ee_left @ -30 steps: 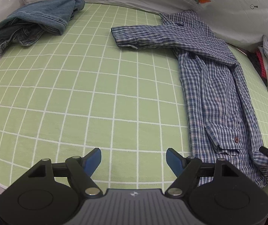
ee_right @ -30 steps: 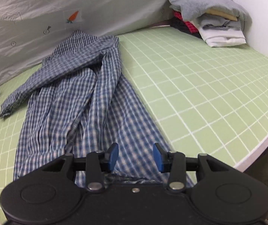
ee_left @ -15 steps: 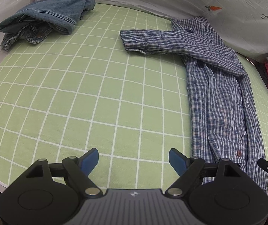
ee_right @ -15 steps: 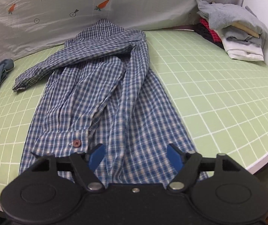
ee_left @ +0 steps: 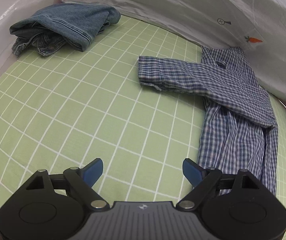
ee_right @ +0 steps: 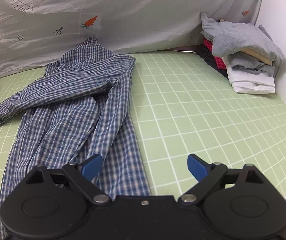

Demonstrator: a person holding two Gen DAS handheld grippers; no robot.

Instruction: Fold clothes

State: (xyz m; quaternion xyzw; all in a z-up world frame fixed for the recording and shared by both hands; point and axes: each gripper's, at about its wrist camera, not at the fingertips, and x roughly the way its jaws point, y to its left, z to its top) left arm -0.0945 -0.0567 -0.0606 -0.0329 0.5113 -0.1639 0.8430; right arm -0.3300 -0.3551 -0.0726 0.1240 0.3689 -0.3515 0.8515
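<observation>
Both my tongs hang wide and empty above the near edge of the green grid tabletop [ee_left: 83,104]; left tongs [ee_left: 143,172] over bare grid, right tongs [ee_right: 144,167] over the hem of the plaid shirt [ee_right: 67,120]; shirt lies lengthwise, narrowed, one sleeve [ee_left: 178,76] thrown left across the grid, probably to square it for a cross fold; jeans [ee_left: 63,28] bunched far left; clothes stack [ee_right: 242,60] far right, likely parked aside.
</observation>
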